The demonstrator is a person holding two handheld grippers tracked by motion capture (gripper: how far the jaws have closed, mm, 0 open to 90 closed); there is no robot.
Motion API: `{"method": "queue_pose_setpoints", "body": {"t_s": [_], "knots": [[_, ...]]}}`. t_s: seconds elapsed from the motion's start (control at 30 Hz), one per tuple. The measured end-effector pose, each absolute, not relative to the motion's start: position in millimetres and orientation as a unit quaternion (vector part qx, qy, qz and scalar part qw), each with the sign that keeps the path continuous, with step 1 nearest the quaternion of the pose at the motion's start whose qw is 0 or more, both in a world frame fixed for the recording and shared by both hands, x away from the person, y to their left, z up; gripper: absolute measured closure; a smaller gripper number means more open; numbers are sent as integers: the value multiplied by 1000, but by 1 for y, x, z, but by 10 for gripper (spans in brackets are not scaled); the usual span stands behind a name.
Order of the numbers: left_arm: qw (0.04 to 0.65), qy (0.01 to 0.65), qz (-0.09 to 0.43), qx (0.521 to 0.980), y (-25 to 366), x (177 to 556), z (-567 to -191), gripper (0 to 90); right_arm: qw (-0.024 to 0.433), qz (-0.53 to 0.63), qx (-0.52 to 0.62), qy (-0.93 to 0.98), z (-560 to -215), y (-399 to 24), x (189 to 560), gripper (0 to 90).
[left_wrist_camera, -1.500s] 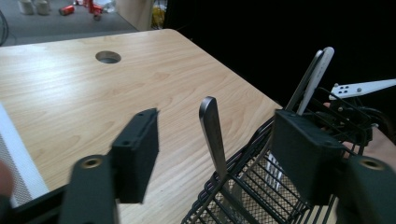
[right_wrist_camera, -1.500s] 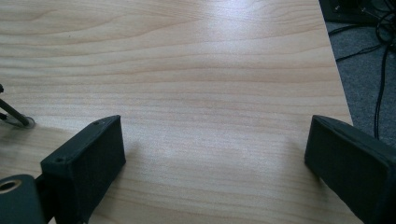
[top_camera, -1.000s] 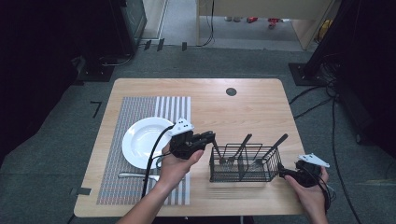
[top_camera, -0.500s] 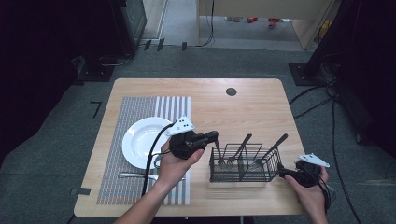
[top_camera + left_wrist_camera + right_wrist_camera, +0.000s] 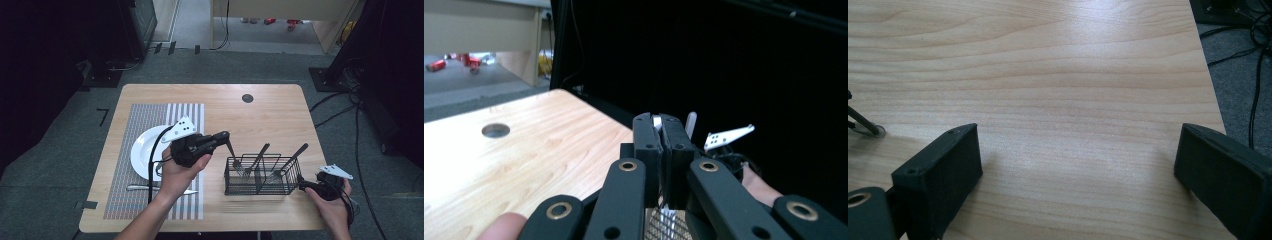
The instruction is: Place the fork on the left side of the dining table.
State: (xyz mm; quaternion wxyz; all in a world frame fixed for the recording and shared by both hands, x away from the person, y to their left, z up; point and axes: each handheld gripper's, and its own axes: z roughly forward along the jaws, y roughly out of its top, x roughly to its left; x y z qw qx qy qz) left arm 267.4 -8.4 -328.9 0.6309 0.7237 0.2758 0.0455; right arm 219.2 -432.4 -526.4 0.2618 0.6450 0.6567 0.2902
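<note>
Presently on the wooden table point(image 5: 280, 107): black wire caddy point(image 5: 260, 176) at front right, holding dark-handled forks. Left gripper point(image 5: 226, 136), jaws pressed together on a fork handle point(image 5: 231, 148), tines down at the caddy's left end; light sliver between the pads point(image 5: 657, 121). Right gripper point(image 5: 303, 183), just right of the caddy, jaws wide apart, holding nothing. White plate point(image 5: 142, 150) and knife point(image 5: 137, 188) on striped placemat point(image 5: 155, 117), left.
</note>
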Motion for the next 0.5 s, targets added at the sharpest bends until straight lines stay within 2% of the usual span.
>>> {"method": "queue_pose_setpoints", "body": {"t_s": [0.5], "knots": [[677, 289, 47, 675, 18, 274, -303, 893, 262, 290, 645, 657, -526, -432, 219, 47]]}}
